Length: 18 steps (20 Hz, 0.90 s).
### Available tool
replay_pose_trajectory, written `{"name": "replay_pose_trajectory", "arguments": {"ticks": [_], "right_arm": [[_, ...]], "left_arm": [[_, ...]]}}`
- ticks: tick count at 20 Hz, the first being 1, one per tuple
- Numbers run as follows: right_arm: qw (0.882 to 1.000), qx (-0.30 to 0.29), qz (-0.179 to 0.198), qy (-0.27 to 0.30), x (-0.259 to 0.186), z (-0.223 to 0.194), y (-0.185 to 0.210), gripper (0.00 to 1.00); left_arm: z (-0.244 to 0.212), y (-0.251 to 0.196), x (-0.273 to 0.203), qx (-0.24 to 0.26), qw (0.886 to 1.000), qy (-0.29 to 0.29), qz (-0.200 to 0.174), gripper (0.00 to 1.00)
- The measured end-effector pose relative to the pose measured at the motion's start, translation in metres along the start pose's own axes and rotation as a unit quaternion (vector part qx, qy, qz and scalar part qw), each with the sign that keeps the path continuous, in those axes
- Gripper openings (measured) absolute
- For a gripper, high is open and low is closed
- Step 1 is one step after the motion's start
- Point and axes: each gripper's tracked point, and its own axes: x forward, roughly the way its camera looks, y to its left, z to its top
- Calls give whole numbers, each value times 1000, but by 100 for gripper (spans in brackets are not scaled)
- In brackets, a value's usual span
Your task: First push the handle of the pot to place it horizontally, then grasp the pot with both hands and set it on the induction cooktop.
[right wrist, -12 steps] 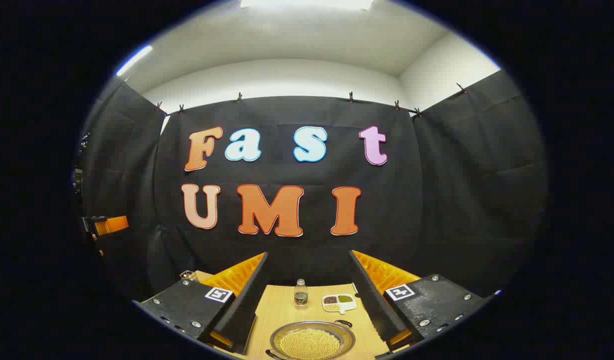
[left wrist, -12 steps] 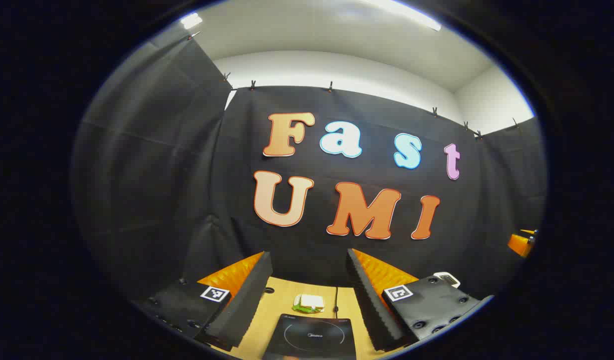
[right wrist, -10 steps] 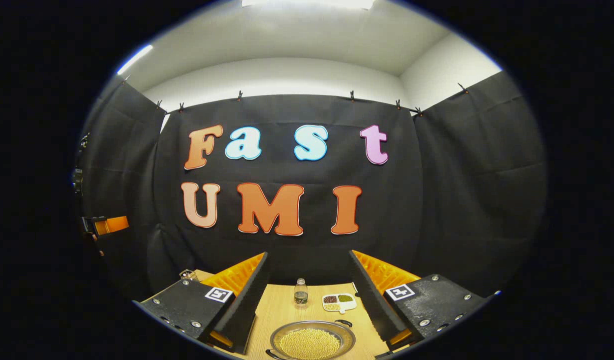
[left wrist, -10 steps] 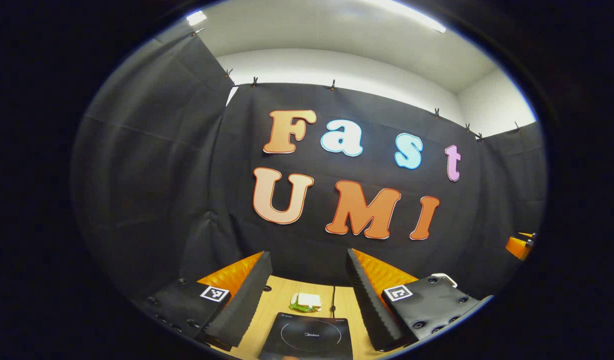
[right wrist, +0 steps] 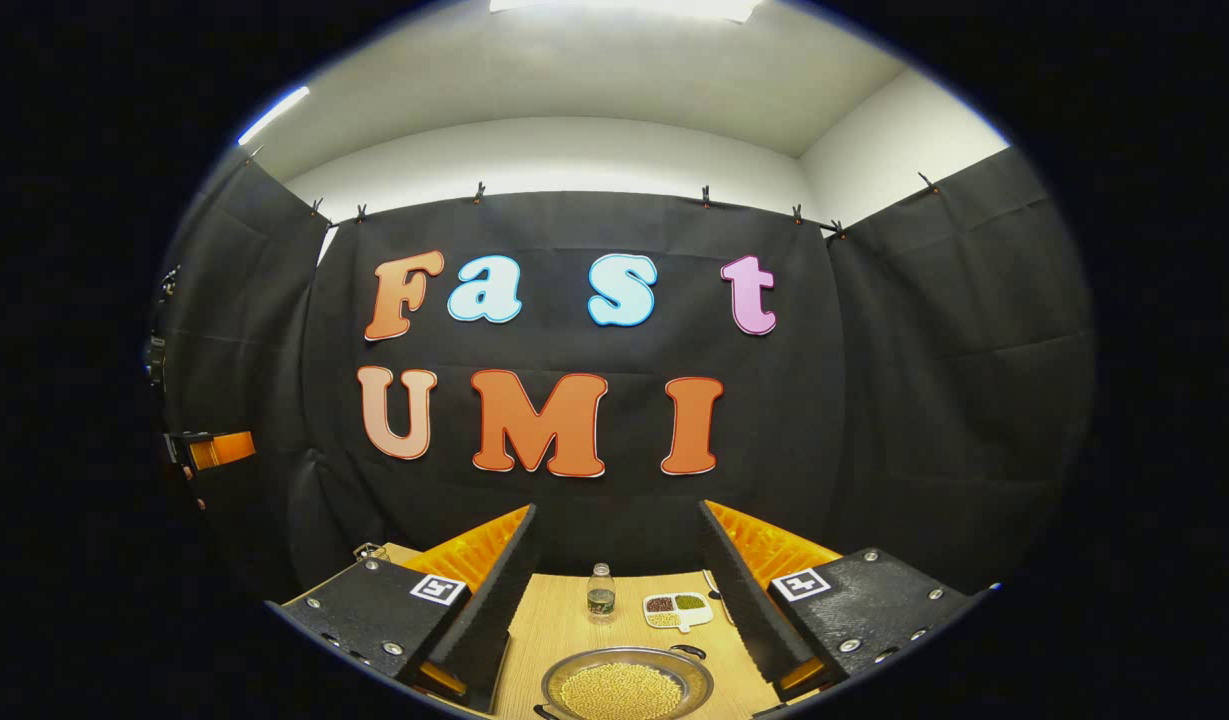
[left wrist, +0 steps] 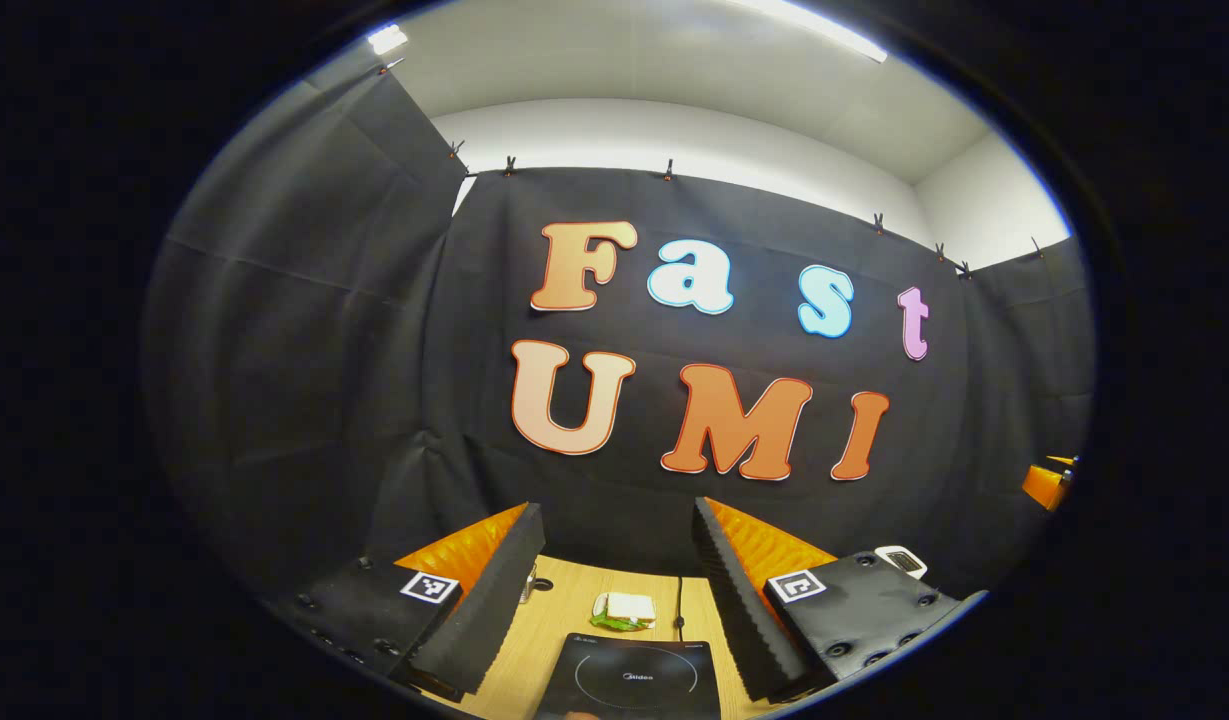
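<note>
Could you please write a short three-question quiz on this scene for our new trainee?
1. True or false: the left claw is shut on the induction cooktop.
2. Multiple choice: what fills the pot ahead of the right claw? A) water B) yellow beans C) rice
3. Fill in: beyond the pot, beside the divided dish, stands a small ____.

Key: 1 false, both claws are open and hold nothing; 2 B; 3 bottle.
</note>
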Motion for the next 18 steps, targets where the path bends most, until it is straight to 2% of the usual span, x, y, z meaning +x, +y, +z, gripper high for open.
{"name": "replay_pose_trajectory", "arguments": {"ticks": [12,13,14,17,18], "right_arm": [[1000,2,1,2,-5,8,1,96],[1000,2,-1,2,-5,8,0,99],[1000,2,-3,2,-4,8,-2,96],[1000,2,-6,7,-5,5,-4,96],[1000,2,-6,9,-5,4,-5,87]], "left_arm": [[13,4,-9,11,1000,-10,13,97],[14,5,-11,11,1000,-10,14,97],[15,6,-13,11,1000,-10,15,97],[18,9,-15,12,1000,-13,18,96],[18,8,-15,11,1000,-14,18,97]]}}
